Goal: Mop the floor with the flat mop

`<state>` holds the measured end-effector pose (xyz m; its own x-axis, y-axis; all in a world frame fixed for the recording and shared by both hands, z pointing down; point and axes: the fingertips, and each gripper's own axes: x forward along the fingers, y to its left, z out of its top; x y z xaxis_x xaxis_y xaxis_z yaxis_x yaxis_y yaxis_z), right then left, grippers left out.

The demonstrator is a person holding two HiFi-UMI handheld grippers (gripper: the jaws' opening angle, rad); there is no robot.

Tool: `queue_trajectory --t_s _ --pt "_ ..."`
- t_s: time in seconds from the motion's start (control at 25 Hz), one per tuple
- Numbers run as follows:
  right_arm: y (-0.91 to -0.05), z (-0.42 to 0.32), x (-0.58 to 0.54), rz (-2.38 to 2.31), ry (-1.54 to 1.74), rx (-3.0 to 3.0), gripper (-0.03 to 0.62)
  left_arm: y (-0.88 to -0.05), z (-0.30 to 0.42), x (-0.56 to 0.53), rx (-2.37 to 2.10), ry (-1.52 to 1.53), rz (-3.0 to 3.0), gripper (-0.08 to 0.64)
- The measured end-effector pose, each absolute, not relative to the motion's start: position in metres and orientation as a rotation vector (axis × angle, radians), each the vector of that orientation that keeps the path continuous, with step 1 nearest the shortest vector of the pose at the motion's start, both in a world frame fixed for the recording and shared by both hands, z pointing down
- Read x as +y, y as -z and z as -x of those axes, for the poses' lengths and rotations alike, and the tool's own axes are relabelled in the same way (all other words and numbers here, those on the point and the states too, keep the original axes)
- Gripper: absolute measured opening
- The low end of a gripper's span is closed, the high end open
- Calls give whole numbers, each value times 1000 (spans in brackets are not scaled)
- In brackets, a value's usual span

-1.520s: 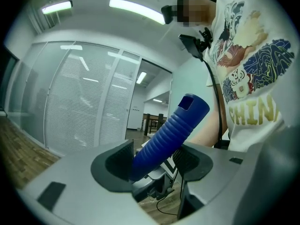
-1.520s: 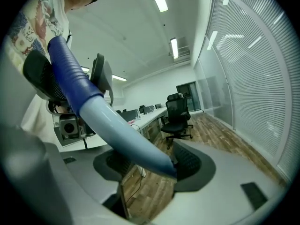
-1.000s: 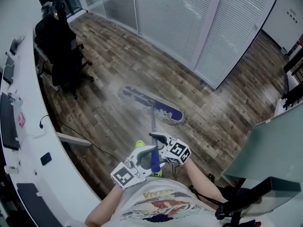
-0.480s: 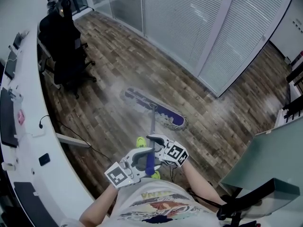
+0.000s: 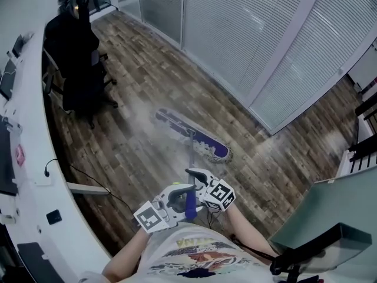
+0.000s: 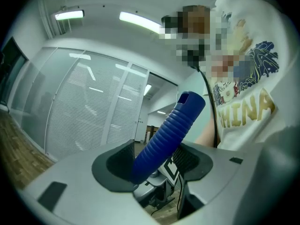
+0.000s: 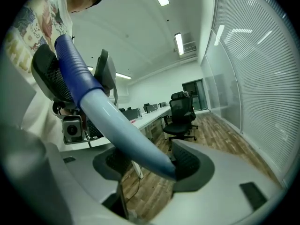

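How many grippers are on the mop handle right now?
2. The left gripper holds the blue ribbed grip at the top; the right gripper holds the pale shaft below it.

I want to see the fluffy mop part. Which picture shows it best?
The head view: the whole mop head lies on the wooden floor. Both gripper views show only the mop handle between the jaws.

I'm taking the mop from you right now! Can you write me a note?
Left gripper: shut on the blue grip at the top of the mop handle.
Right gripper: shut on the handle's grey pole, just below.
Mop head: flat on the wood floor ahead, near the glass wall.
Done: pale streaks around the head; how much is mopped, can't tell.
Left: the rest of the floor, including by the black chair.
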<state>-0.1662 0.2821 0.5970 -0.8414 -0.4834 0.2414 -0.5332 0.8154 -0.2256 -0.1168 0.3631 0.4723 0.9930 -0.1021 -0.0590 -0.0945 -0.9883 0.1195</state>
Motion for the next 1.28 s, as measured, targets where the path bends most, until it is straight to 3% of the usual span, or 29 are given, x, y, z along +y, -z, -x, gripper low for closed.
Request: queue_trajectory --t_s 0.68,1.28 --pt "-606 174 67 -848 -445 -2747 249 -479 132 150 -90 129 -3003 235" --pt "-602 95 -106 -920 -446 -2841 249 -477 54 -23 -162 187 -2974 235"
